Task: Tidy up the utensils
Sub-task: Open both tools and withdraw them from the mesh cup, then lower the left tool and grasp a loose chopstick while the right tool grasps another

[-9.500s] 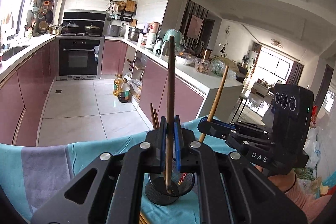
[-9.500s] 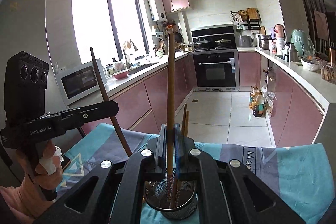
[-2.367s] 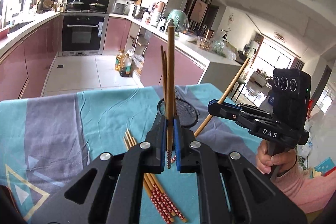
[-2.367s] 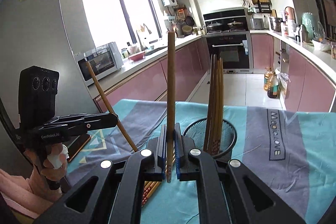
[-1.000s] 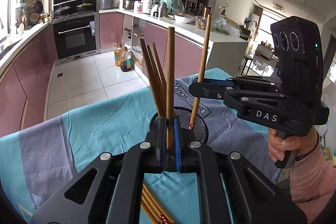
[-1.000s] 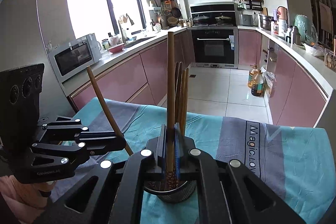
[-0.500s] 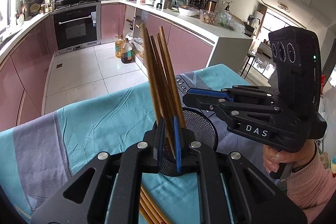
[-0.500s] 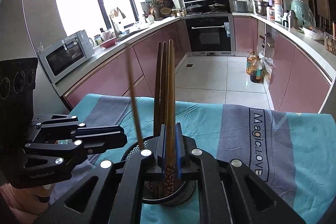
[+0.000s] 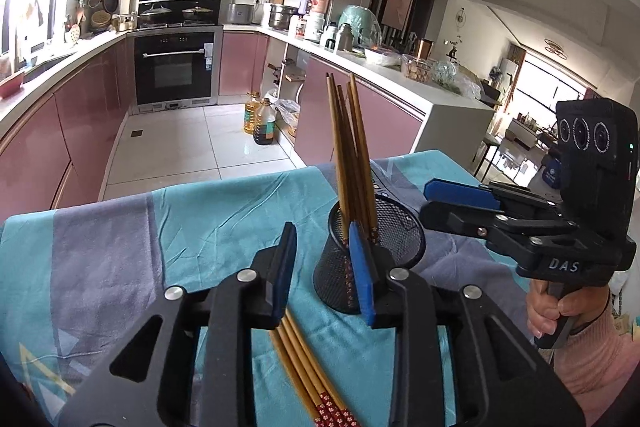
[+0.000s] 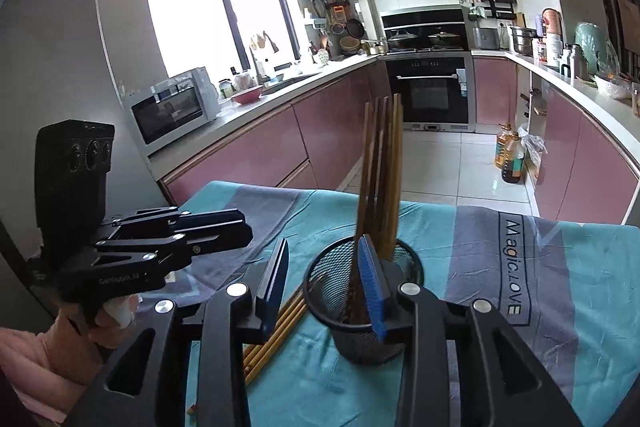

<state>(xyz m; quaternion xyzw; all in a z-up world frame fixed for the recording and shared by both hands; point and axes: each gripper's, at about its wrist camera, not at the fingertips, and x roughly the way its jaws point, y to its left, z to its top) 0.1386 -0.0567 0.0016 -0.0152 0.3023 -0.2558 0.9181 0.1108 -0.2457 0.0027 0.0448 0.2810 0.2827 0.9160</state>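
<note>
— What lettering can you read?
— I read "DAS" on my right hand-held gripper (image 9: 460,203), "Magic.LOVE" on the teal-grey cloth (image 10: 512,267).
— Grippers?
— Both spread apart, empty; left hand-held gripper (image 9: 324,267) too.
— Chopsticks?
— Wooden chopsticks (image 9: 352,155) upright in the black mesh holder (image 9: 396,239); loose chopsticks (image 9: 308,367) flat on the table beside it.

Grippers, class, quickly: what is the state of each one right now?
Left gripper: open, holding nothing, beside the mesh holder.
Right gripper: open, holding nothing; chopsticks stand in the holder.
</note>
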